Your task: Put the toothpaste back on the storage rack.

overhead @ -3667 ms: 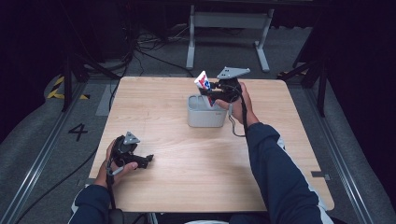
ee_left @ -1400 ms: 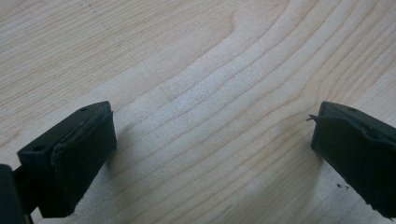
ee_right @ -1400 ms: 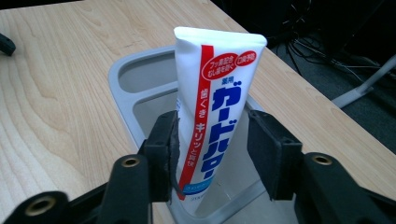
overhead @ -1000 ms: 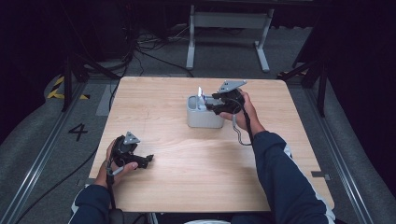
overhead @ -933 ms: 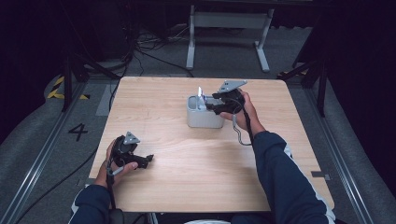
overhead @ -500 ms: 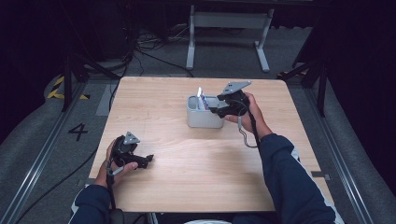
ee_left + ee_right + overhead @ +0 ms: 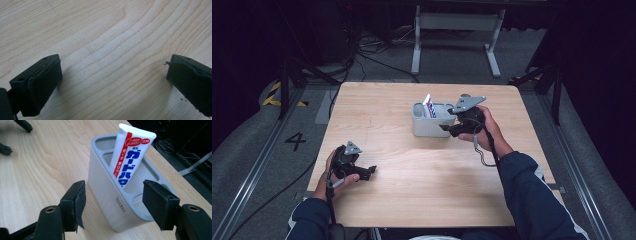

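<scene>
The right tool (image 7: 113, 205) is now standing wide open and empty just beside the holder (image 7: 112, 197), having let go of the toothpaste tube (image 7: 130, 157) standing in its middle compartment, while the left tool (image 7: 362, 172) is resting open on the table (image 7: 422, 185).

Table layout, seen from the high view

The holder (image 7: 430, 123) stands on the table (image 7: 412, 200) just above the frame's centre, with the toothpaste tube (image 7: 429, 106) upright in its middle compartment, the tube's top leaning toward the upper left. The right gripper (image 7: 446, 128) sits just right of the holder, close to its near right end. The left gripper (image 7: 371, 172) lies in the lower left of the frame, low over bare tabletop, well apart from the holder. Behind the table, at the top of the frame, stands a metal frame (image 7: 455, 22).
</scene>
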